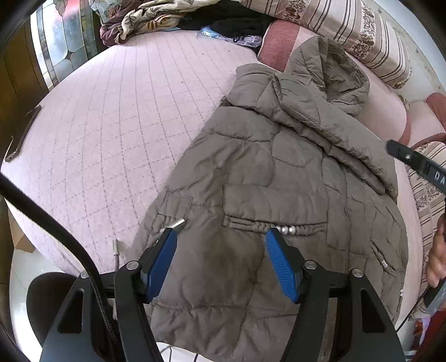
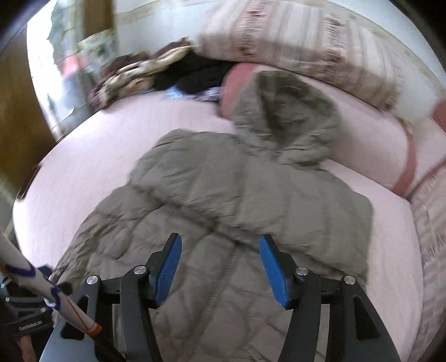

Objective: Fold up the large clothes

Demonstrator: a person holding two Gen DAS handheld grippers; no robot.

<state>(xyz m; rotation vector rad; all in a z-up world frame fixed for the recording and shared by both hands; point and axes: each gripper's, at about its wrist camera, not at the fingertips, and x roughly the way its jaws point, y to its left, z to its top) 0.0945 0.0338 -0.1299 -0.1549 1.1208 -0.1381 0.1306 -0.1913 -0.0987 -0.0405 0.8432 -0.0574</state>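
A grey-brown quilted hooded jacket [image 1: 278, 178] lies on the pink quilted bed [image 1: 117, 133], hood [image 1: 329, 72] toward the pillows and lower hem hanging over the near edge. My left gripper [image 1: 221, 232] is open and empty, just above the jacket's waist by the elastic band with silver beads [image 1: 287, 229]. In the right wrist view the jacket [image 2: 251, 195] shows blurred, a sleeve folded across its body and the zipper [image 2: 223, 278] running toward me. My right gripper [image 2: 220, 241] is open and empty above the jacket's lower front.
Striped pillows [image 1: 348, 30] and a pink bolster [image 1: 278, 41] line the far side of the bed. A patterned blanket [image 1: 145, 19] and dark clothes [image 1: 237, 25] are heaped at the far corner. The other gripper's black tip [image 1: 412, 161] shows at the right edge.
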